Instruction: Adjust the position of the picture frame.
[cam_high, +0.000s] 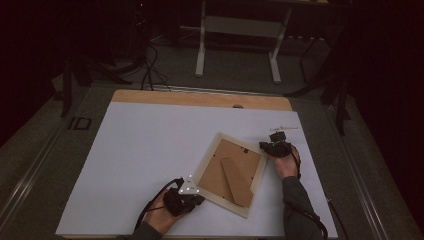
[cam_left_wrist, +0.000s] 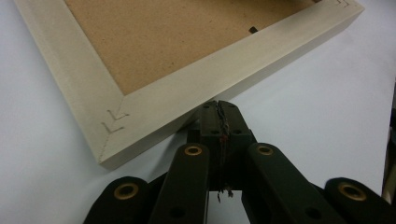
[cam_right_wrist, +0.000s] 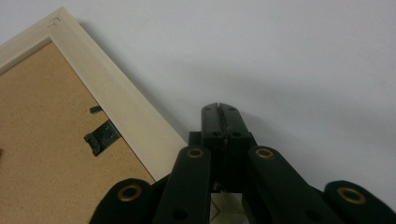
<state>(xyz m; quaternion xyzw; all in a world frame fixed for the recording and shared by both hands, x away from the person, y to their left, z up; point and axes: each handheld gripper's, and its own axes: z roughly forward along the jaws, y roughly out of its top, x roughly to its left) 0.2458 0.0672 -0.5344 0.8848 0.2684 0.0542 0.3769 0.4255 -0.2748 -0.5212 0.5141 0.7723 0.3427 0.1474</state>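
where the white bench (cam_high: 140, 150) carries one picture frame (cam_high: 208, 158) lying face down and askew, we count two claws: the left claw (cam_left_wrist: 219, 106) pinched closed on nothing, tips at the frame's near edge, and the right claw (cam_right_wrist: 219, 110) likewise closed and empty, just beside its far edge. one metal clip (cam_right_wrist: 100, 137) sits on the backing.

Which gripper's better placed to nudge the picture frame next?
Probably left: the left gripper, shut, has its tips against the picture frame edge. The right gripper, also shut, sits beside the frame on the bare table.

One picture frame (cam_high: 231, 172) lies face down, and two tongs, left (cam_high: 200, 198) and right (cam_high: 274, 146).
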